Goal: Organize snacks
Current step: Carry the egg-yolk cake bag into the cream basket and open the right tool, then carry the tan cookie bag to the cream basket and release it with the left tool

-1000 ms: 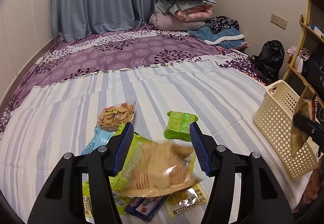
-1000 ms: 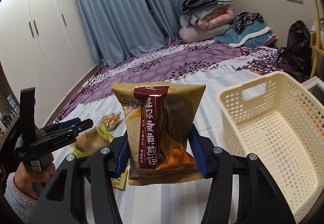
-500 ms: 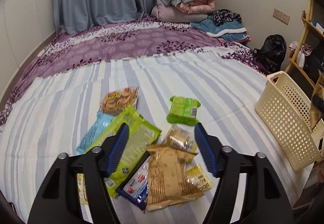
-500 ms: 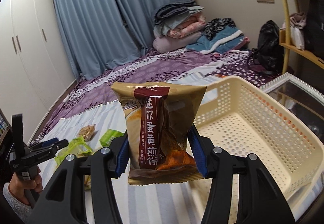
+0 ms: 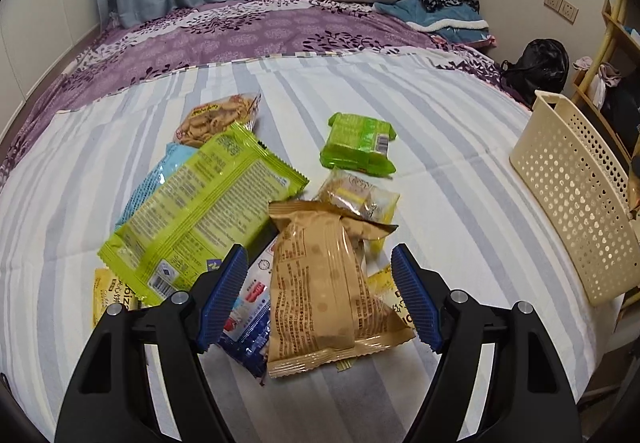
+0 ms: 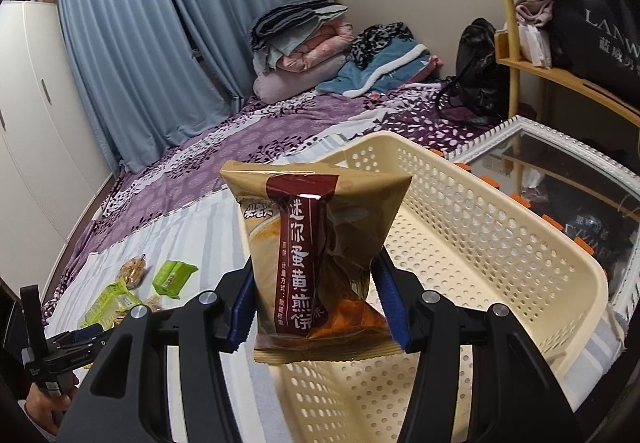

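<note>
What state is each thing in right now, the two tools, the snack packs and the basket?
Left tool: open, jaws have just been opening, straddling the tan pack without pressing it.
Tan pack: lying on the striped sheet, atop other packs.
Right tool: shut on the brown pack.
Brown pack: held upright over the basket.
Basket: empty as far as visible.
Green pack: lying apart from the pile.
</note>
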